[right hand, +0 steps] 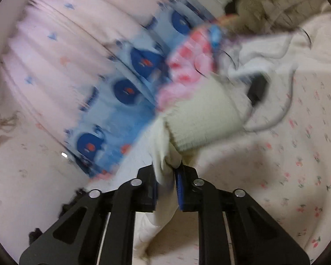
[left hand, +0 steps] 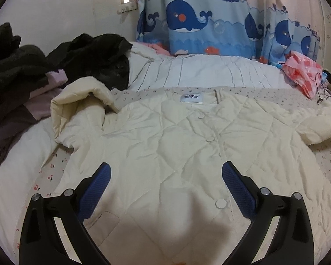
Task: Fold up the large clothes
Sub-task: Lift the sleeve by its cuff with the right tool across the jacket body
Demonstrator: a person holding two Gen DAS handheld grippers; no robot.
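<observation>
Left wrist view shows a cream quilted jacket lying face up and buttoned on a cherry-print bedsheet, its collar label toward the whale-print curtain. The body is spread fairly flat, though creased. One sleeve, on the side of the dark clothes pile, is bent back on itself near the shoulder; the other runs off toward the pink checked bag. The left gripper hovers above the lower front of the jacket with its blue-padded fingers spread wide, holding nothing.

In the right wrist view, heavily blurred, the right gripper is pressed together on a bunch of cream fabric, and a ribbed cuff stands just past the fingertips. So it appears to pinch the jacket's sleeve near its end, lifted clear of the sheet.

As a judgement, the fold is at its very start: the garment is laid out, and no body fold is visible. Probably a sleeve is being brought across the chest; the second sleeve and the lengthwise and crosswise folds remain.
</observation>
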